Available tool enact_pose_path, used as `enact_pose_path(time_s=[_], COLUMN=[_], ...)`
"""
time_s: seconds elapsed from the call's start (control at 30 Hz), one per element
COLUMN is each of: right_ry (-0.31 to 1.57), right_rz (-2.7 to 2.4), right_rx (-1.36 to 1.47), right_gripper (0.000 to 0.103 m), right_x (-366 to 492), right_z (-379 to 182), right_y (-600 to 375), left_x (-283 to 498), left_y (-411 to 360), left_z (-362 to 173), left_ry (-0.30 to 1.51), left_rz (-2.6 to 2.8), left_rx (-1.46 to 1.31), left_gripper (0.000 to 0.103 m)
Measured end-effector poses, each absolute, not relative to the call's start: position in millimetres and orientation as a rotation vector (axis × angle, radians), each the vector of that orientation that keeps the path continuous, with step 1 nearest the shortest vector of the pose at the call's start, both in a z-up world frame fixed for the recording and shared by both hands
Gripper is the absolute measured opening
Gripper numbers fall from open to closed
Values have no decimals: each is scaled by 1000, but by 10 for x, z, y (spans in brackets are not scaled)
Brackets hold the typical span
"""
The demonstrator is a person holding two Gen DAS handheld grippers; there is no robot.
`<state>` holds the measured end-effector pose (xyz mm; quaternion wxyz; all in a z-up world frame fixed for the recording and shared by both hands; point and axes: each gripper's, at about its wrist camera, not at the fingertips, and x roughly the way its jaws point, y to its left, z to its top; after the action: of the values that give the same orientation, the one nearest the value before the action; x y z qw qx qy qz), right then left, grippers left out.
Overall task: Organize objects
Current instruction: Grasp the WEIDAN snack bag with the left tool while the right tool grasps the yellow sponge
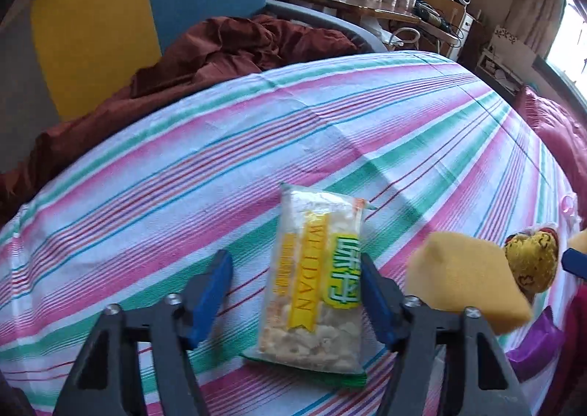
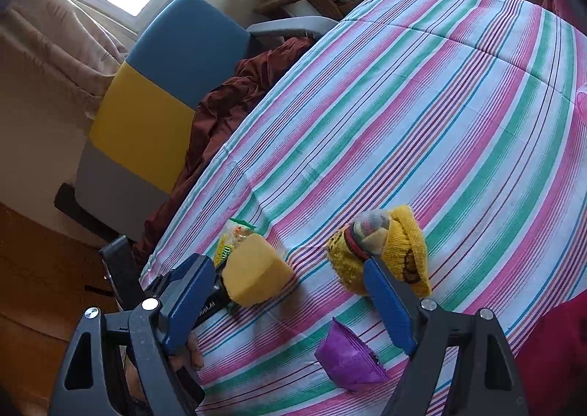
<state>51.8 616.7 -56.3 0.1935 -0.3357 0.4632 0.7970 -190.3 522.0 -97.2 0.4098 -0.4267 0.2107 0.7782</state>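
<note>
A clear snack packet (image 1: pixel 315 280) with yellow and green labels lies on the striped bedsheet (image 1: pixel 256 144), between the open fingers of my left gripper (image 1: pixel 297 284), nearer its right finger. A yellow sponge (image 1: pixel 466 276) and a rolled yellow sock bundle (image 1: pixel 532 258) lie to its right, with a purple packet (image 1: pixel 535 342) below them. In the right wrist view my right gripper (image 2: pixel 286 291) is open and empty above the sheet. The sponge (image 2: pixel 253 273) is near its left finger, the sock bundle (image 2: pixel 381 251) behind its right finger, the purple packet (image 2: pixel 348 357) between them. The snack packet (image 2: pixel 234 236) is partly hidden behind the sponge.
A crumpled dark red cloth (image 1: pixel 205 60) lies at the bed's far edge against a blue and yellow chair (image 1: pixel 146 12). A wooden table (image 1: pixel 348 1) with boxes stands beyond. A pink-red quilt (image 1: pixel 557 130) lies at the right. Wooden floor (image 2: pixel 44 269) shows left of the bed.
</note>
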Motion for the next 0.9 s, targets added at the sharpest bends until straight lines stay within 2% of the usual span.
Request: enact_pose_path(time_s=[0.03, 0.1, 0.57, 0.9], right_ry=[1297, 1291, 1207, 918], right_rz=[2232, 2225, 2327, 2386], right_rx=[-944, -949, -1081, -1381], right_gripper=[85, 85, 85, 85], right_x=[517, 512, 296, -76], right_z=[-569, -580, -574, -687], right_y=[6173, 6182, 5981, 5505], left_x=[-1850, -1776, -841, -585], left_y=[5206, 5136, 3875, 3693], left_z=[-974, -964, -930, -989], left_ry=[566, 567, 408, 385], left_rz=[1969, 1955, 2183, 2249], left_rx=[-1051, -1055, -1137, -1025], left_gripper=[44, 42, 42, 43])
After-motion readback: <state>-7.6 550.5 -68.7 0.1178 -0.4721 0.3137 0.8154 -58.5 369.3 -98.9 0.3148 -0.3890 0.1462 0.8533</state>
